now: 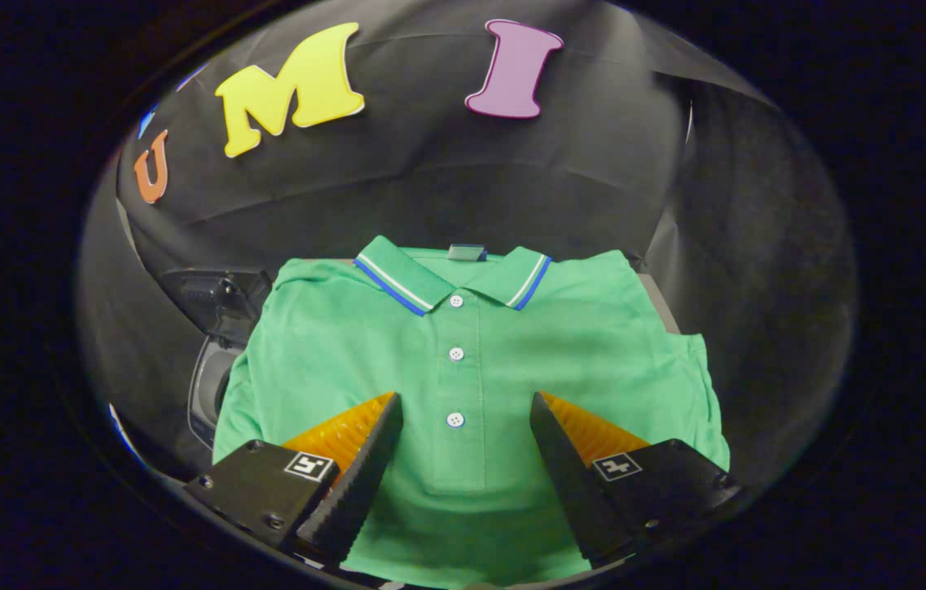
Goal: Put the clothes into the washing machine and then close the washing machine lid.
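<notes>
Between our spread fingers [466,414] lies the green polo shirt [479,360], flat on the tabletop [660,299], its button placket running straight ahead toward the collar. We hold nothing yet. Left of the shirt, we judge, sits the washing machine [213,360].

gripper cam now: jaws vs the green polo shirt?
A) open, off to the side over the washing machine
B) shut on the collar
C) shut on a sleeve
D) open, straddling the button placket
D: the gripper is open, its jaws spread either side of the button placket of the green polo shirt, gripping nothing.
</notes>
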A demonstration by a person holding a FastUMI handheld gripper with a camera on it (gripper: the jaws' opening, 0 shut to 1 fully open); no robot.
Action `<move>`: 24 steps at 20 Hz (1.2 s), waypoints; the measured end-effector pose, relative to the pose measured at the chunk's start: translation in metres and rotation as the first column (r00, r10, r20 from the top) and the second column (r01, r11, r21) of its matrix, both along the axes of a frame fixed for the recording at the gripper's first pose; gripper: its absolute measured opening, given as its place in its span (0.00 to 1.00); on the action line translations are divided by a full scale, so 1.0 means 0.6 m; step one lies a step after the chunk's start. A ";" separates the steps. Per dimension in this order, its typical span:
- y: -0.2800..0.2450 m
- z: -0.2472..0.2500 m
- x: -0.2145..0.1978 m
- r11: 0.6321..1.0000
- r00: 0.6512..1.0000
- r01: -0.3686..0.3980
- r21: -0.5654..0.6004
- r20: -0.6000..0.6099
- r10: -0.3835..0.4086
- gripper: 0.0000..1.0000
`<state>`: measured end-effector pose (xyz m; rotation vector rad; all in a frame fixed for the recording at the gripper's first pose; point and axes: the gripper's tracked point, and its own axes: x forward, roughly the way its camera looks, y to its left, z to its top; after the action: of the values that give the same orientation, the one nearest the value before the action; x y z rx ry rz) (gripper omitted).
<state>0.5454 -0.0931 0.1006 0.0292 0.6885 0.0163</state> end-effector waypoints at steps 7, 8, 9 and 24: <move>0.010 0.004 -0.002 1.000 1.000 0.019 0.013 -0.013 -0.019 0.66; 0.012 0.008 -0.001 0.999 0.999 0.034 0.021 -0.006 -0.034 0.55; 0.016 0.001 -0.006 0.999 0.999 0.043 0.024 -0.006 -0.043 0.49; 0.087 0.032 -0.073 0.984 0.980 0.034 0.177 0.185 -0.067 0.05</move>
<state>0.5015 -0.0407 0.1200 0.2098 0.4925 0.0295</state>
